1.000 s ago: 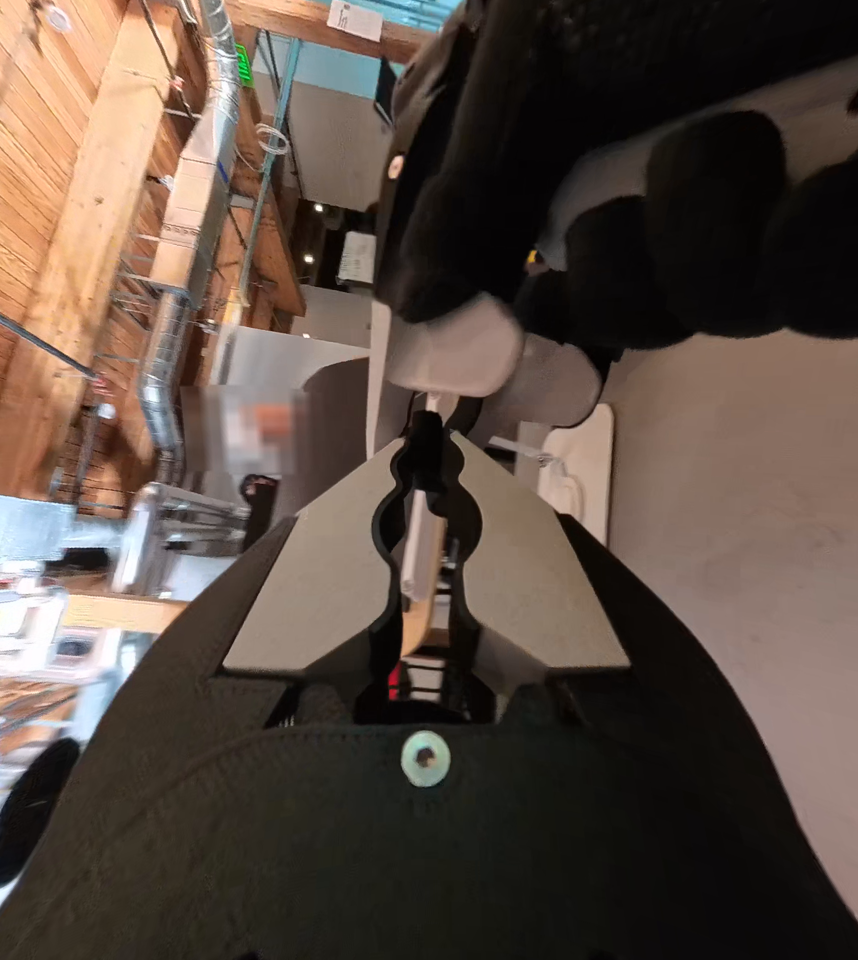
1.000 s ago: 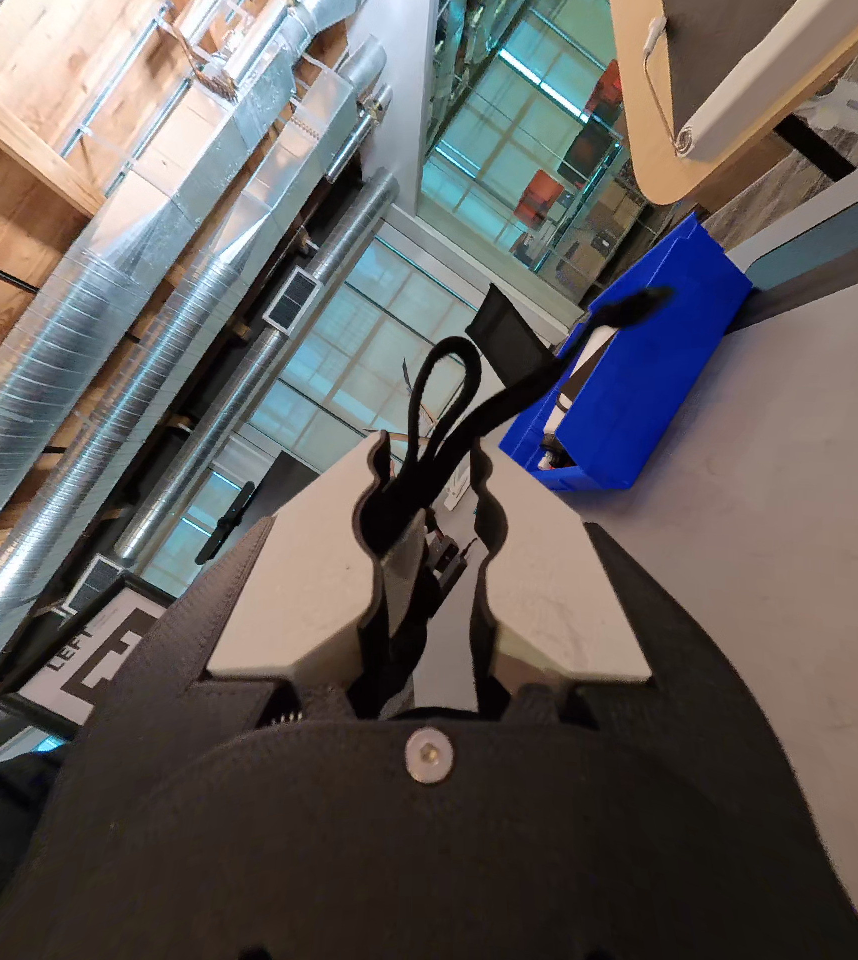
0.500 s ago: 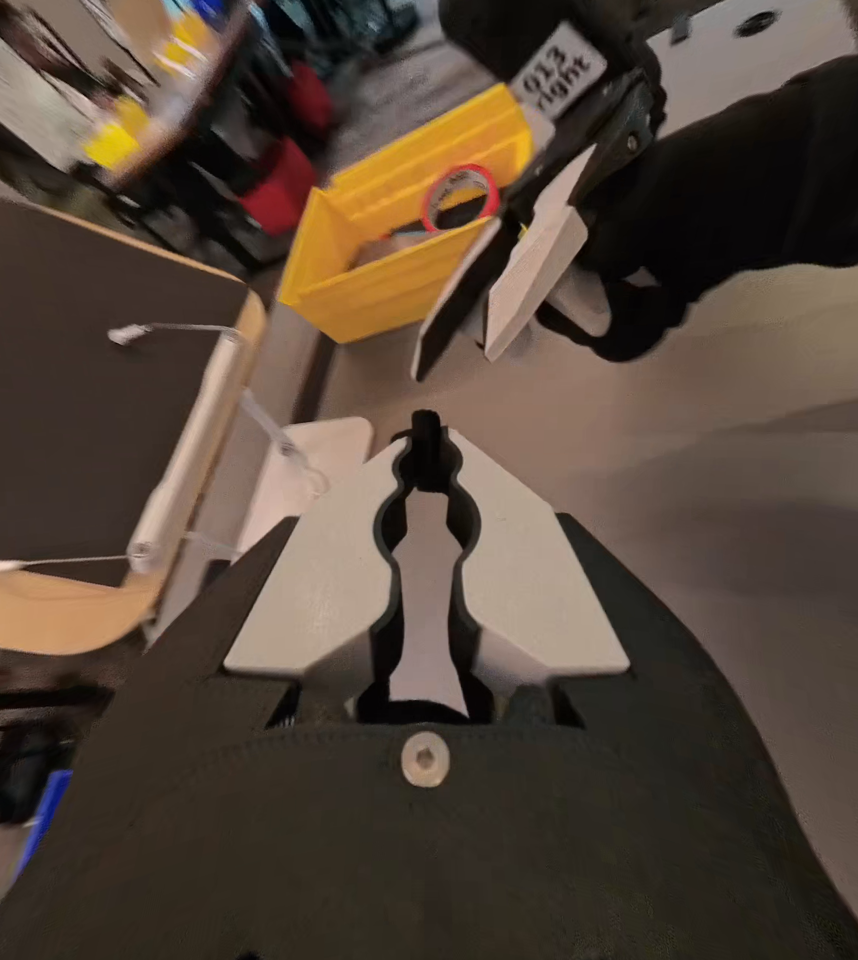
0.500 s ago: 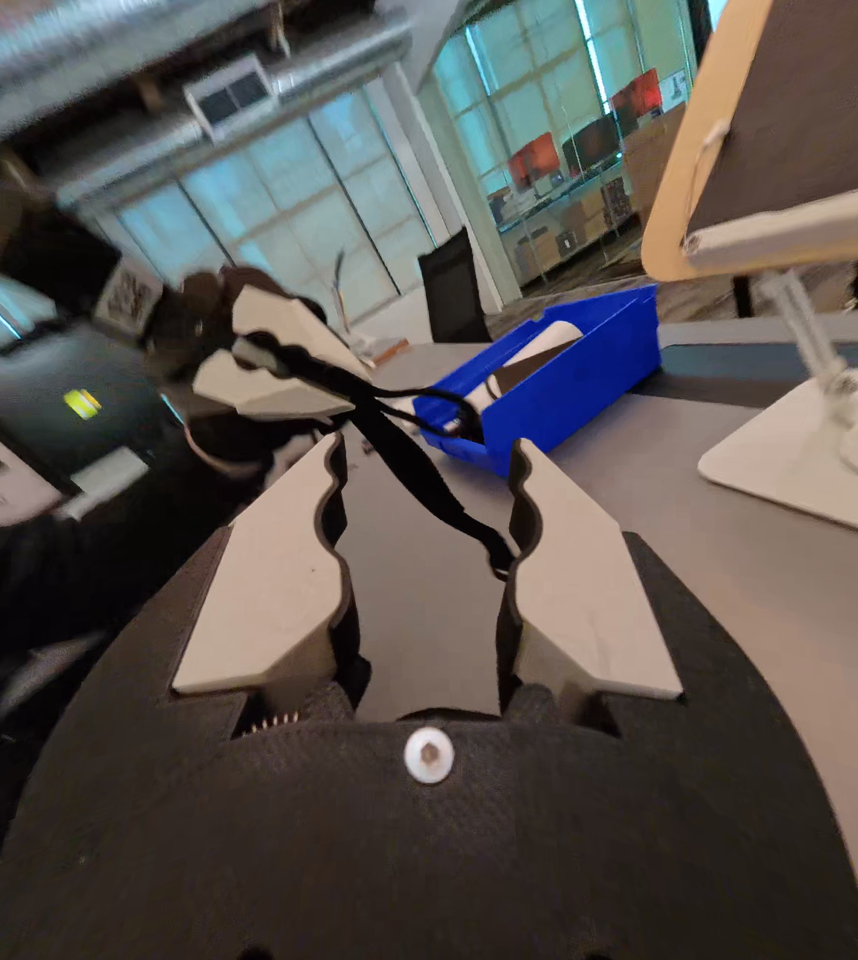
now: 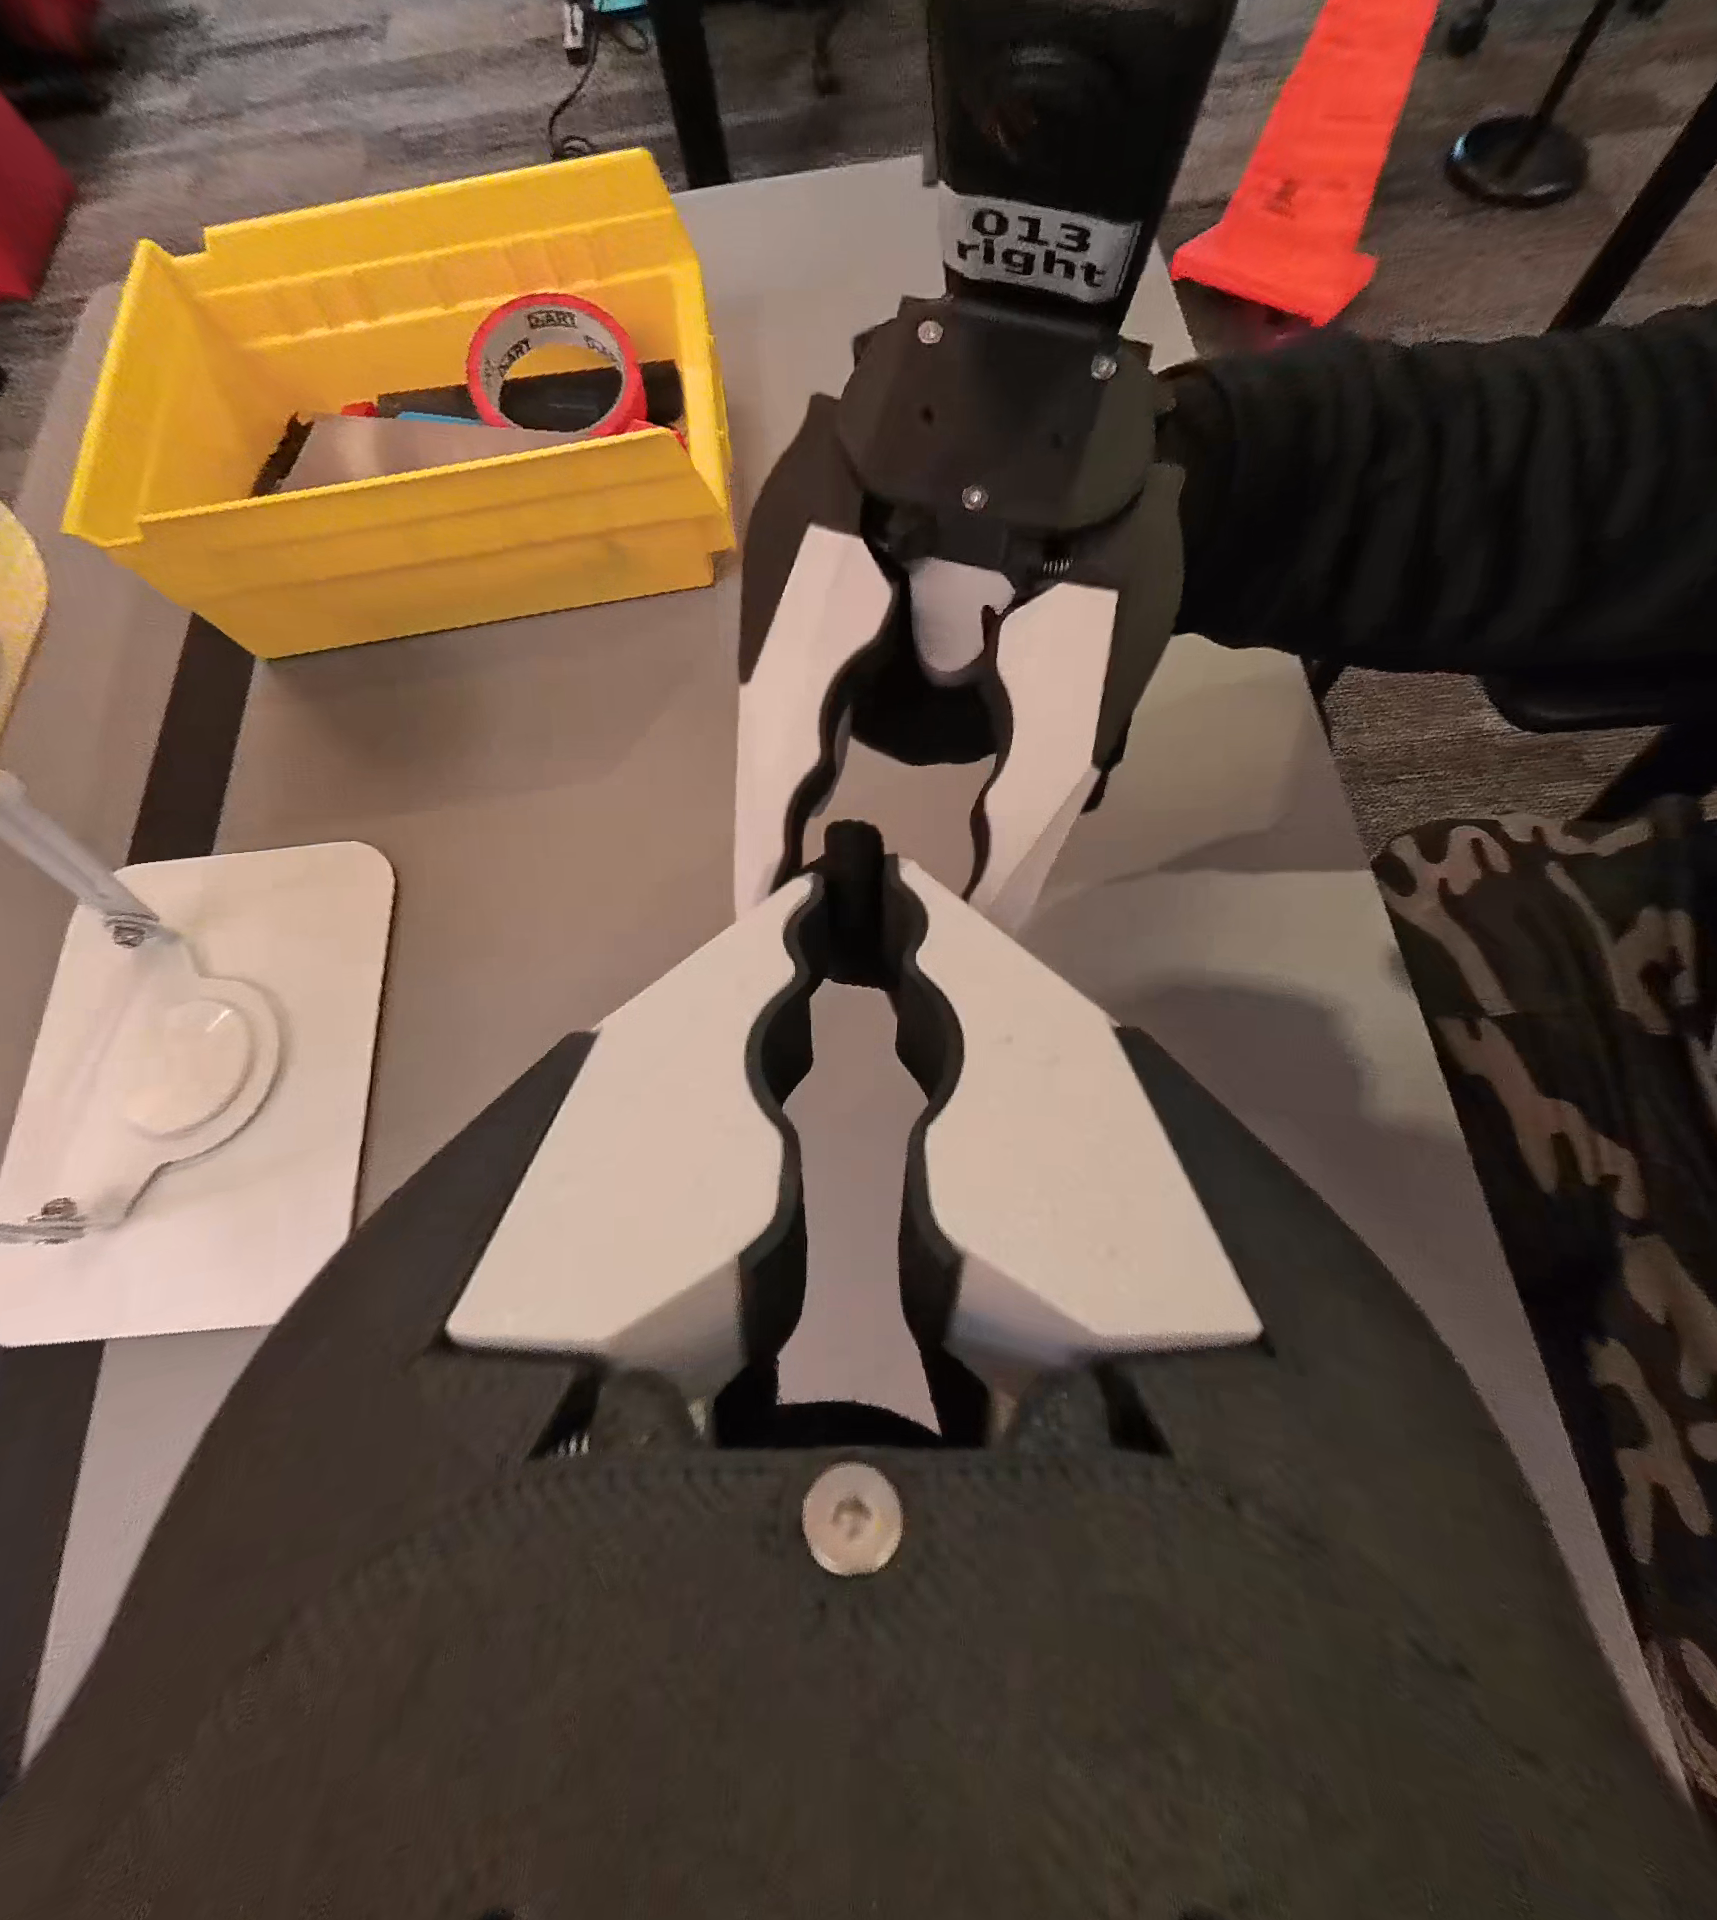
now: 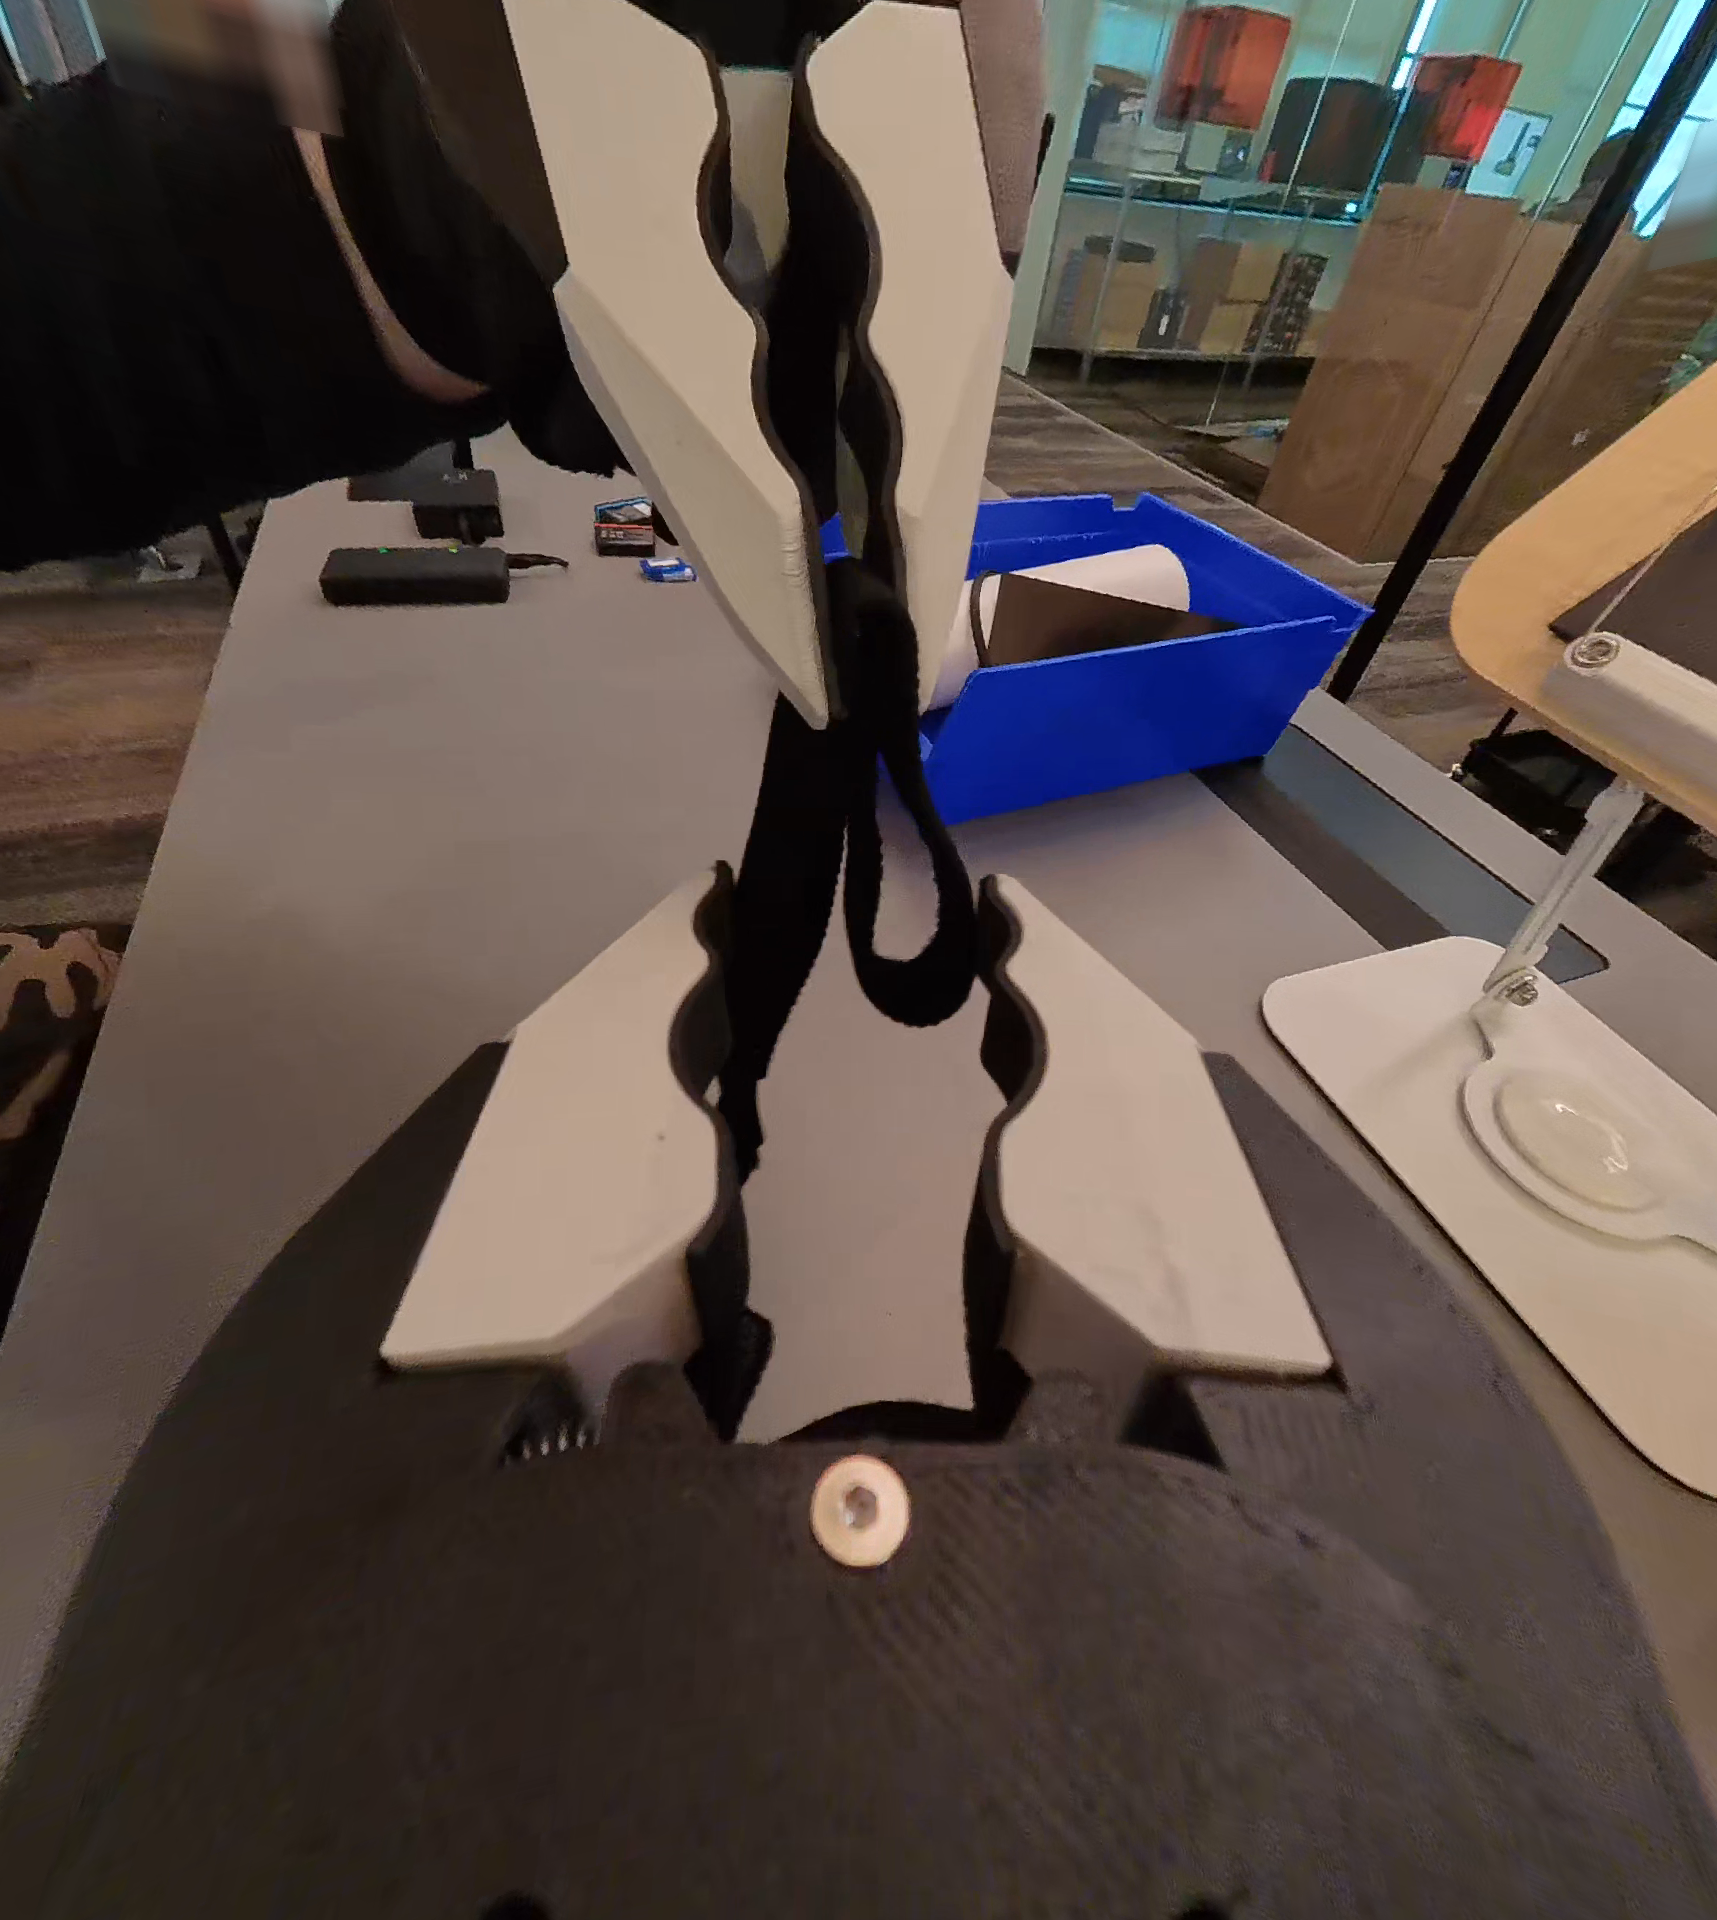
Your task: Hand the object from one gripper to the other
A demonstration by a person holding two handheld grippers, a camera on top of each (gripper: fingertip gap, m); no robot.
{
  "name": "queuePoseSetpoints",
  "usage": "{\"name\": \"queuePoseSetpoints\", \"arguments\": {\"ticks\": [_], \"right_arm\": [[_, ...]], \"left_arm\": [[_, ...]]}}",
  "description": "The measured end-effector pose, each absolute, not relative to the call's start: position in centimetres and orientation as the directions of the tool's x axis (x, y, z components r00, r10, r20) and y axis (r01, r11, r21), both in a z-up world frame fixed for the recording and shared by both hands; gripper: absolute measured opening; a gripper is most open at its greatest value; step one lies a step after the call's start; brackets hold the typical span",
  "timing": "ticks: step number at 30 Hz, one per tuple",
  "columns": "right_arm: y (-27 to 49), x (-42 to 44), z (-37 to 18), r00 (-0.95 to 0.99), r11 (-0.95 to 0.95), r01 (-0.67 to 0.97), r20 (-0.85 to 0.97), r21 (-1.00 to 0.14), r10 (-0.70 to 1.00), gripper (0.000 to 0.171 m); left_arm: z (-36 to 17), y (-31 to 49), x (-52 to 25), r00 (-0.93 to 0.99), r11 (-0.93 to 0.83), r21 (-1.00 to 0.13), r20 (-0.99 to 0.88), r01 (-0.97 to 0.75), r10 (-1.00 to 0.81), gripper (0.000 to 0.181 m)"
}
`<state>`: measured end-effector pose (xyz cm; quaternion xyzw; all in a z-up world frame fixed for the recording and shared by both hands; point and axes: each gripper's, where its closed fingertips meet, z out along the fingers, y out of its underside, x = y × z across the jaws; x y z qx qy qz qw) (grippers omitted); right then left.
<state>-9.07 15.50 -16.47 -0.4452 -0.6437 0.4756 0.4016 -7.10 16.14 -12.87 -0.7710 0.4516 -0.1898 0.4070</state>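
Gripping black strap [image 6: 812,914]: left tongs [image 5: 856,896] clenched | right tongs [image 6: 849,899] released, strap between

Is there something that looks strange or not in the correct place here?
Nothing looks damaged or spilled. The black strap hangs from the shut left hand-held gripper and dangles between the fingers of the open right hand-held gripper.

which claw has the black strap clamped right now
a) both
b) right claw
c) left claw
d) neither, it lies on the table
c) The left claw is shut on the black strap, which hangs down between the open fingers of the right claw.
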Motion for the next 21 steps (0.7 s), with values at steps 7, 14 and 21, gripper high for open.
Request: {"name": "queuePoseSetpoints", "arguments": {"ticks": [7,14,21], "right_arm": [[15.2,-9.4,-16.7,-0.297,0.100,0.195,0.038,-0.976,0.954,0.008],[15.8,-9.4,-14.7,-0.287,-0.037,0.099,-0.064,-0.994,0.956,0.007],[18.0,-8.6,-12.2,-0.264,-0.266,0.016,-0.261,-0.964,0.928,0.007]], "left_arm": [[-12.7,16.2,-7.1,0.521,-0.265,-0.817,-0.051,-0.512,-0.852,0.009],[-10.6,17.2,-8.0,0.633,-0.253,-0.893,-0.044,-0.371,-0.773,0.047],[-12.8,16.4,-10.4,0.726,-0.196,-0.923,-0.116,-0.330,-0.678,0.058]]}}
